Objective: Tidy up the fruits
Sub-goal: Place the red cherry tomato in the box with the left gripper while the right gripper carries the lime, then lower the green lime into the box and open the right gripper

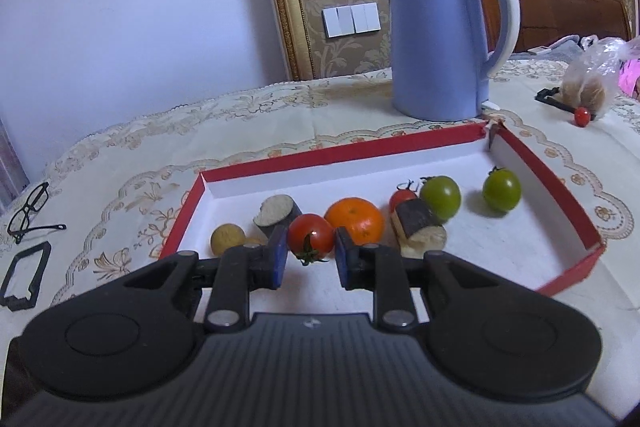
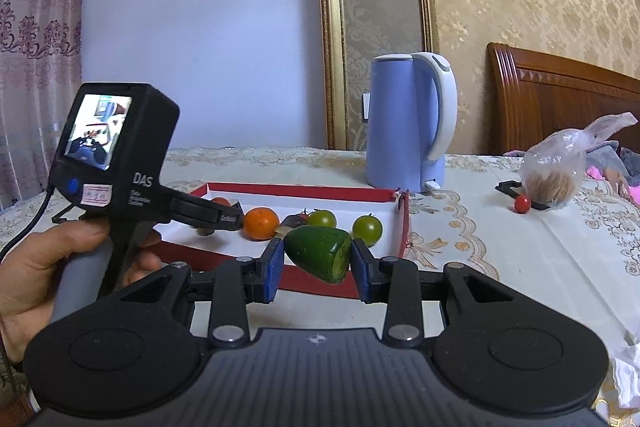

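A: Fingers [image 1: 282,253] first. Your left gripper [image 1: 311,257] is clamped on a red tomato [image 1: 311,238], pads pressed to either side, over the near part of the red tray [image 1: 560,187].

B: And my right?

A: Your right gripper [image 2: 318,265] is clamped on a cut green cucumber piece [image 2: 320,253], sliced face turned toward the right pad. It hangs just outside the tray's near wall, so I'd judge it is on its way in.

B: What already lies in the tray?

A: Beyond your tomato sits an orange [image 1: 355,223]. Left of the orange are a cut dark-skinned chunk [image 1: 276,213] and a small yellowish fruit [image 1: 227,239]. Right of it come another dark-skinned piece [image 1: 418,227], a small red tomato [image 1: 402,197] and two green tomatoes [image 1: 440,197], all loosely in one row.

B: Anything outside it?

A: Yes. Behind the tray stands a blue kettle [image 1: 444,35]; well to the tray's right, one cherry tomato [image 1: 581,115] rests on the tabletop [image 1: 200,131] against a plastic bag [image 1: 592,83]. That one is probably yet to be collected.
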### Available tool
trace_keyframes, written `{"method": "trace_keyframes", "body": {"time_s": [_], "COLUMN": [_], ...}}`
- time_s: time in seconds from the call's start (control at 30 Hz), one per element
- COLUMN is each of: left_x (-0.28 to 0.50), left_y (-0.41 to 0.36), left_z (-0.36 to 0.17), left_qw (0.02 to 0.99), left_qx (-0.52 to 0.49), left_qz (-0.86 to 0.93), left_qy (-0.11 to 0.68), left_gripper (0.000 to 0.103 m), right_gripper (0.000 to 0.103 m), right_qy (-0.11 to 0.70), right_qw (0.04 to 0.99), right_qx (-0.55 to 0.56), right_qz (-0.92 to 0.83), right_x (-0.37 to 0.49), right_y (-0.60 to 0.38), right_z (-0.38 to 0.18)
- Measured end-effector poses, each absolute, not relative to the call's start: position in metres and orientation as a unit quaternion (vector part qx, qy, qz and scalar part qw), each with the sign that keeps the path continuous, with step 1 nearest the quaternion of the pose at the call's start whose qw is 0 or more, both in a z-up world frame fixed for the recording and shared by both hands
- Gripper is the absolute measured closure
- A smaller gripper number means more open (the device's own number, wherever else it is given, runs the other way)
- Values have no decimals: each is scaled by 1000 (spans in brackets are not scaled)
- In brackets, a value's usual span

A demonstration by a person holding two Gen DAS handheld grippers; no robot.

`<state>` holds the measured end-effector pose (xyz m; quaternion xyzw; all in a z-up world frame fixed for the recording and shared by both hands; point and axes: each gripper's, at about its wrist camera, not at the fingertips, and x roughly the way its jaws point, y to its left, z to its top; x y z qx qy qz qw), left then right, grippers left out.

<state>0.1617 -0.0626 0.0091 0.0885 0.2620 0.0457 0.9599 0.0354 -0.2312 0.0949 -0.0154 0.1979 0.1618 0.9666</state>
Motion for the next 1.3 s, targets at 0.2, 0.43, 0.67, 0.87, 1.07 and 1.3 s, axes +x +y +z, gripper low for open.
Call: {"method": "trace_keyframes", "body": {"time_s": [0.2,0.43,0.67,0.87,1.07,1.3], "left_x": [184,208,196,171,148,127], "left_y": [-64,-67,-61,-45,-25,-10], "left_z": [6,7,9,7,4,2], "left_qw": [955,953,956,958,960,962], "left_qx": [97,115,105,93,64,37], "left_qz": [55,66,68,68,63,59], "left_qy": [276,272,264,261,265,262], "left_gripper": [79,74,40,28,23,14], "right_gripper": [68,68,68,68,68,68], "right_qy": [198,196,220,244,257,258], "right_qw": [967,966,963,959,956,958], "right_qx": [-17,-15,-5,9,14,12], "right_qz": [163,165,158,147,139,127], "right_x": [53,61,96,123,139,149], "right_y": [-227,-223,-220,-220,-216,-210], "right_z": [100,103,97,86,79,80]}}
